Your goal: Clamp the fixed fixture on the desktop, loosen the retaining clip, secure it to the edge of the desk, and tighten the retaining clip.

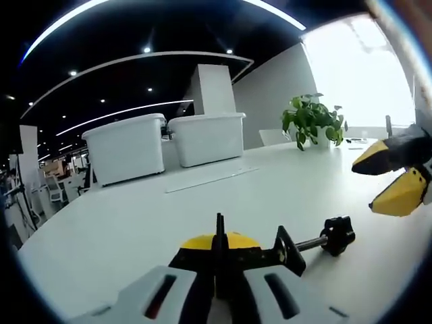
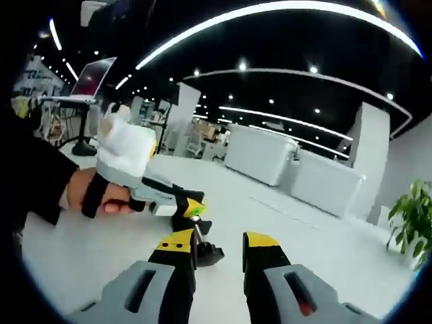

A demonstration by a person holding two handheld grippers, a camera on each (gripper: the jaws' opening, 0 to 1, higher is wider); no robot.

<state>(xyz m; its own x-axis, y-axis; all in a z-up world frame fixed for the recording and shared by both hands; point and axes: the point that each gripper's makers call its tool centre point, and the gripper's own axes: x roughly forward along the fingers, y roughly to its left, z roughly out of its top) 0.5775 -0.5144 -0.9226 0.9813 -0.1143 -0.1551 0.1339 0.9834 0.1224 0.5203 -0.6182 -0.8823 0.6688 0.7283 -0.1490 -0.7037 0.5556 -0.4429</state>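
Observation:
My left gripper (image 1: pixel 219 283) is shut on the black and yellow clamp fixture (image 1: pixel 266 256), holding it just above the white desk (image 1: pixel 121 229). The fixture's threaded screw ends in a black knob (image 1: pixel 337 234) that points right. My right gripper (image 1: pixel 397 177) comes in from the right, yellow tips open, a short way above and right of the knob. In the right gripper view my right gripper (image 2: pixel 219 251) stands open with nothing between its jaws. The knob (image 2: pixel 210 255) lies just beyond its left jaw. A hand (image 2: pixel 101 196) holds the left gripper (image 2: pixel 191 206) on the fixture (image 2: pixel 183 224).
Two white storage bins (image 1: pixel 125 147) (image 1: pixel 206 136) stand at the back of the desk, with a thin flat strip (image 1: pixel 210 179) lying in front of them. A potted plant (image 1: pixel 312 120) sits at the far right by a bright window.

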